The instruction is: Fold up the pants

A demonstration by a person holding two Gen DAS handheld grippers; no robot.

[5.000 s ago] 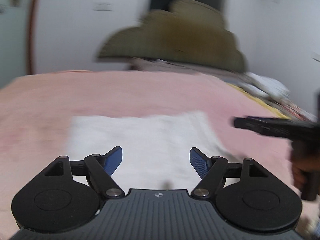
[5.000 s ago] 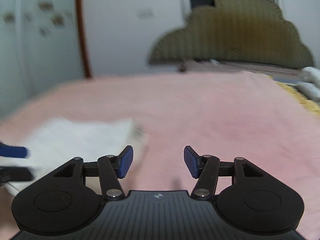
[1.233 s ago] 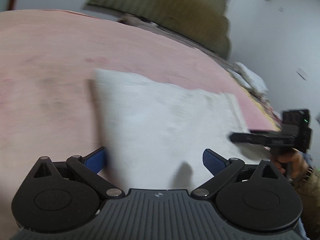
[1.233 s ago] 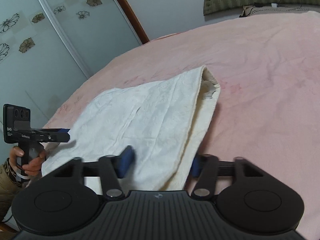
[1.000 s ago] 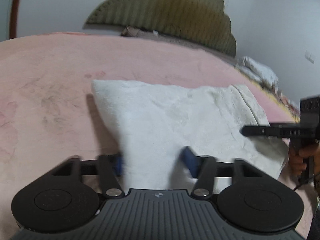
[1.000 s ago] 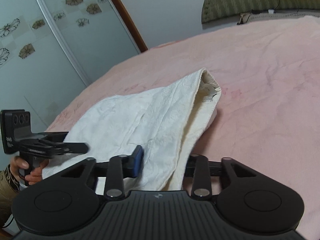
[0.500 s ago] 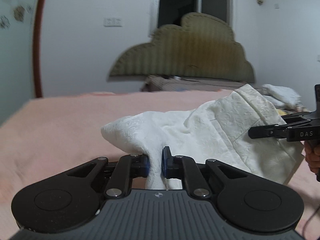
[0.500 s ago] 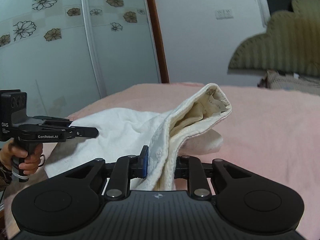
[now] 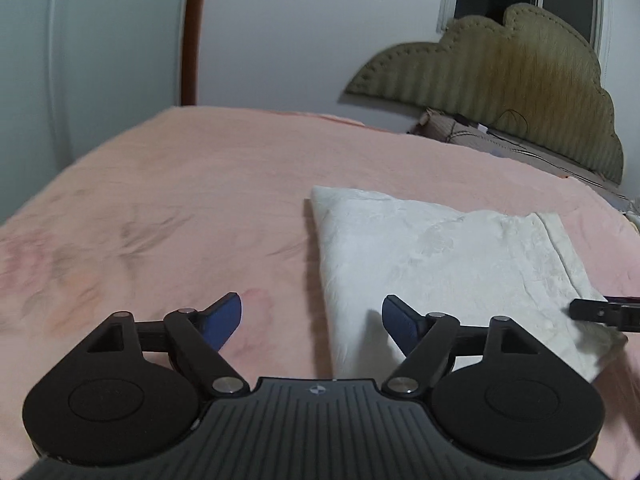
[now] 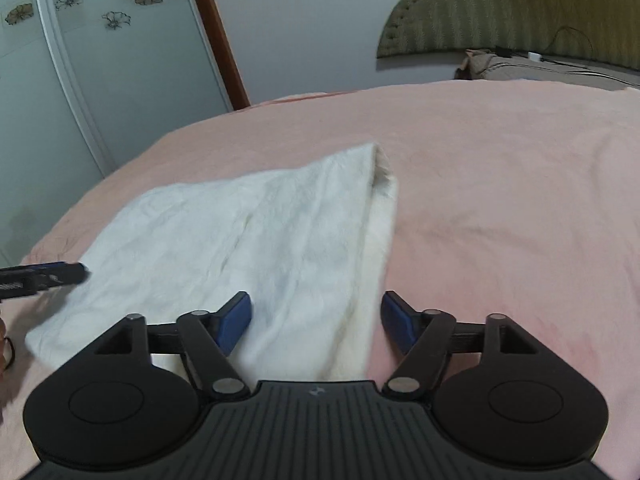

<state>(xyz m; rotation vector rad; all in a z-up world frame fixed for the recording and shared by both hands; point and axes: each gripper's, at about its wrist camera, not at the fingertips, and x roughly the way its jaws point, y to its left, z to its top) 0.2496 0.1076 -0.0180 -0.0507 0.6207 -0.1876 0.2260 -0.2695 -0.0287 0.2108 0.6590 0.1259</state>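
Note:
The white pants (image 9: 440,256) lie folded flat on the pink bed (image 9: 180,200). My left gripper (image 9: 312,318) hangs just over their near left edge; its jaws are opening, and the cloth's edge lies below the gap, free of the blue pads. In the right wrist view the pants (image 10: 248,232) spread out to the left. The right gripper (image 10: 316,320) hovers over their near right edge, jaws opening, with cloth under the gap and no pad pressing on it. Each view catches the tip of the other gripper: right gripper (image 9: 600,314), left gripper (image 10: 44,274).
A padded olive headboard (image 9: 500,92) stands at the far end of the bed, with a pillow and cables (image 10: 532,62) in front of it. Sliding wardrobe doors with flower prints (image 10: 80,60) line the left side. A hand (image 10: 3,344) shows at the left edge.
Both grippers were shut on the pants and held them raised half a second ago. Now both have let go, and the pants lie flat, folded over on the bed.

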